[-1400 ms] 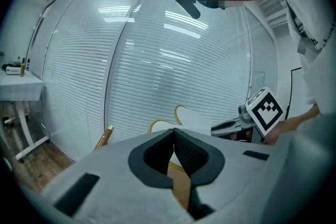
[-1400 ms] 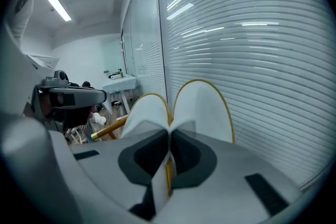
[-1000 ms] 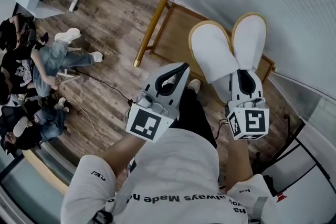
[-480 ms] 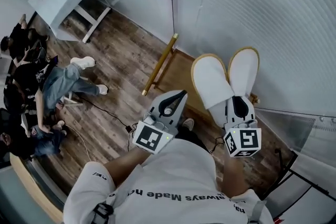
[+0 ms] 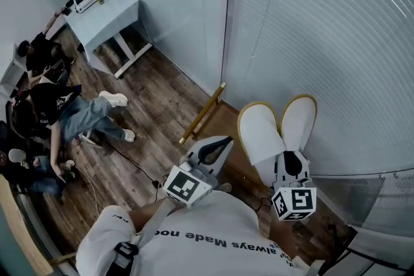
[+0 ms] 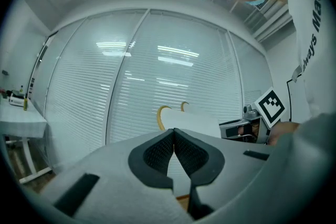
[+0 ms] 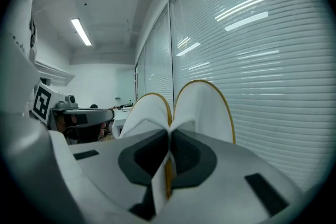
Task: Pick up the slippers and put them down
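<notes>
Right gripper [image 7: 168,152]: your jaws are clamped narrow on the heel ends of both slippers [image 7: 202,107]. The two yellow-trimmed edges are pinched together between them. From there the pair fans out in a V, toes pointing away from you.

Left gripper [image 6: 174,147]: jaws closed tip to tip, nothing between them. It rides beside the right gripper, apart from the slippers, and does no work on them.

Slippers: white, carried in the air in front of you and close to the window blinds [image 5: 323,42]. They rest on nothing.

Below: a low wooden stand [image 5: 226,123] with a gold-coloured rail sits on the plank floor [image 5: 155,113] by the window. A white table [image 5: 107,10] stands well off to the left. People [image 5: 58,106] sit on the floor near it.

Step in hand, as judged: the pick-up is done. You are in the carry with the pair lifted, and the put-down is not yet made.

Next move calls for:
- Choose the landing place; the stand directly below looks the nearest candidate.
- Lower the right gripper until the soles or toes bear on that surface.
- Open the right jaws only then, and draw back along the heels.
- Only a thin edge is gripped, so keep the descent smooth; a jerk could let one slipper slide free.
</notes>
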A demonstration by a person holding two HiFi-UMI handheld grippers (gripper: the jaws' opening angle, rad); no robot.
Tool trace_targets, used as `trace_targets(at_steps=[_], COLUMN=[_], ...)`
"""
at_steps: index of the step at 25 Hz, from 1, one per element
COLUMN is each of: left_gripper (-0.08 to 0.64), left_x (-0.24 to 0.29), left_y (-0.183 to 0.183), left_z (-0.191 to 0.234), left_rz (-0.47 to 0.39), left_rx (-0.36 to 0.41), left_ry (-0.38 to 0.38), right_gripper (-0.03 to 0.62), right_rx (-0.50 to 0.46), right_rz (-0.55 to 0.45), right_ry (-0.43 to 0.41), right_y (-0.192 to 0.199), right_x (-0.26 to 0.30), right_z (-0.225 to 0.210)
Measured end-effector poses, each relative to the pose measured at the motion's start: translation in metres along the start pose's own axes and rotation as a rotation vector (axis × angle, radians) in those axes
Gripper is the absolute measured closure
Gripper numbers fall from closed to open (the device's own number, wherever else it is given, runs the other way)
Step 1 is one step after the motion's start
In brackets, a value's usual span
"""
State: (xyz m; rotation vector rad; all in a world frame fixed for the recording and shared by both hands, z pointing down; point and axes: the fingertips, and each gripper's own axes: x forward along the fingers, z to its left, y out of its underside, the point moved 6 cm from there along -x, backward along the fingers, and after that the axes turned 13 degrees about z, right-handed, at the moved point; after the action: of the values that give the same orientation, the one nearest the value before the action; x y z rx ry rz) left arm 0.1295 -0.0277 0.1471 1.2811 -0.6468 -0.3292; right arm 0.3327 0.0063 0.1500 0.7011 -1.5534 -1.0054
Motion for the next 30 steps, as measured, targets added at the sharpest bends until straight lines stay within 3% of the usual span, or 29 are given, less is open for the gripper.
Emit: trace_targets(at_steps=[7, 15, 23, 30], left_gripper=[0.549, 0.549, 0.549, 0.549], left_x=[-0.007, -0.046, -0.103, -0.199], left_y=[-0.003, 0.017, 0.040, 0.048], left_z=[-0.011, -0.005, 0.018, 0.054], left_rz=[-0.026, -0.054, -0.085, -0.078], left_rx=[0.013, -0.052, -0.067, -0.095], left_ry=[-0.062, -0.241, -0.402, -0.561], right_gripper=[0.569, 0.569, 0.569, 0.569], right_rx=[-0.021, -0.056, -0.135, -0.203], right_rz=[-0.020, -0.012, -0.024, -0.032], right_ry=[-0.063, -0.194, -0.326, -0.463], right_y=[-0.009, 0.005, -0.008, -0.026], right_x=[-0.002, 0.014, 0.038, 0.062], right_z=[-0.006, 0.021, 0.081, 0.182])
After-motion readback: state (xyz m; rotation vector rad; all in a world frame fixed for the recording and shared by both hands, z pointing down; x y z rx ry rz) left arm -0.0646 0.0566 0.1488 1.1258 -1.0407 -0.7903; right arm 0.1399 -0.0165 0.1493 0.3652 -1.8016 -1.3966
